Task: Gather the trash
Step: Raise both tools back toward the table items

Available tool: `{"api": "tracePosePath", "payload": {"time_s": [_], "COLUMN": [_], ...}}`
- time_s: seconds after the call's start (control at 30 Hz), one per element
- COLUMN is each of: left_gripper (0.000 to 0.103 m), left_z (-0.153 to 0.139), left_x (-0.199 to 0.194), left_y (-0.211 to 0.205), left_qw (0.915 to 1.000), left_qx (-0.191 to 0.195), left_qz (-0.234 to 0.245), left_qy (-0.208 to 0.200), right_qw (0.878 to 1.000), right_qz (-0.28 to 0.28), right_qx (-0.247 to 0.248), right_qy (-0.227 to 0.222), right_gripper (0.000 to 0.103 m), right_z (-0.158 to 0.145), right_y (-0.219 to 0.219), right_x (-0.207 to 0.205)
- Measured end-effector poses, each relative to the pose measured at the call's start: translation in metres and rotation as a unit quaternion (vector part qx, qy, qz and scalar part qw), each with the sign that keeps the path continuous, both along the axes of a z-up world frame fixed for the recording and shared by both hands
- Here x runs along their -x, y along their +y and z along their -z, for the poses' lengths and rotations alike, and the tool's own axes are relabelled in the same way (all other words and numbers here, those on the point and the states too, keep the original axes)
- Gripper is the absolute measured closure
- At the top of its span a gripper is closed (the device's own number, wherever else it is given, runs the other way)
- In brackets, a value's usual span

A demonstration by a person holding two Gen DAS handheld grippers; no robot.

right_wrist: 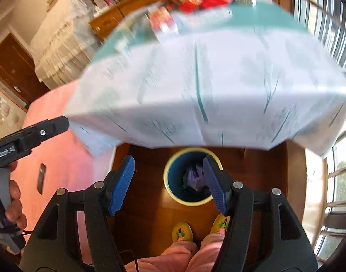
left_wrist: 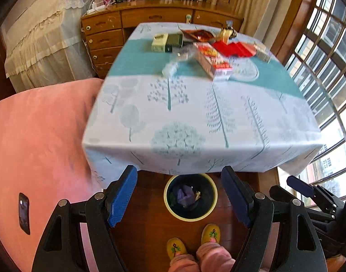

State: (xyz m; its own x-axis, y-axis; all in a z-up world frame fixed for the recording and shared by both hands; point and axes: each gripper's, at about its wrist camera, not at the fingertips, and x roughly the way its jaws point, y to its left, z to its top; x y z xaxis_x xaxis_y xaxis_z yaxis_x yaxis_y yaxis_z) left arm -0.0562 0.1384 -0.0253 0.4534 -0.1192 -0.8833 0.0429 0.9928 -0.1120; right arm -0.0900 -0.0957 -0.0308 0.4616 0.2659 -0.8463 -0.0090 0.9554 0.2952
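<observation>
A round bin [left_wrist: 190,196] with a pale rim stands on the wooden floor below the table's near edge, with purple trash inside; it also shows in the right wrist view [right_wrist: 191,179]. Several pieces of trash lie at the table's far end: a red and white box [left_wrist: 212,60], a crumpled clear wrapper [left_wrist: 177,61], red paper [left_wrist: 233,48], a foil packet [left_wrist: 199,35], small boxes [left_wrist: 167,43]. My left gripper [left_wrist: 180,195] is open and empty above the bin. My right gripper [right_wrist: 169,184] is open and empty over the bin; it also shows in the left wrist view [left_wrist: 308,190].
The table [left_wrist: 195,117] wears a white and teal tree-print cloth. A pink bed [left_wrist: 37,140] with a phone [left_wrist: 24,213] is at the left. A wooden dresser [left_wrist: 139,20] stands behind, windows [left_wrist: 327,56] on the right. The person's yellow slippers [left_wrist: 193,240] are near the bin.
</observation>
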Motion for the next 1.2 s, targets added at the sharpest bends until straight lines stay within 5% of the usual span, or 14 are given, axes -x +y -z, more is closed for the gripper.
{"api": "tracePosePath", "payload": {"time_s": [0.37,0.7,0.97,1.2], "left_gripper": [0.025,0.026,0.026,0.026], "left_z": [-0.108,-0.169,-0.171,-0.133], "left_x": [-0.013,-0.048,-0.085,-0.13], "left_y": [0.004,-0.015,-0.032,-0.032], "left_qw": [0.9977,0.9935,0.9928,0.997], "left_qx": [-0.014,-0.034,-0.047,-0.041], "left_qz": [-0.017,-0.025,-0.051,-0.044], "left_qy": [-0.063,-0.106,-0.097,-0.048], "right_qw": [0.994,0.985,0.984,0.987], "right_qz": [-0.018,-0.053,-0.086,-0.095], "right_qx": [0.012,0.017,0.009,0.012], "right_qy": [-0.112,-0.163,-0.154,-0.127], "right_gripper": [0.043,0.043,0.043,0.043], "right_z": [-0.131,-0.189,-0.195,-0.167], "right_y": [0.013,0.004,-0.013,-0.017], "right_x": [-0.024,-0.071,-0.132,-0.177]}}
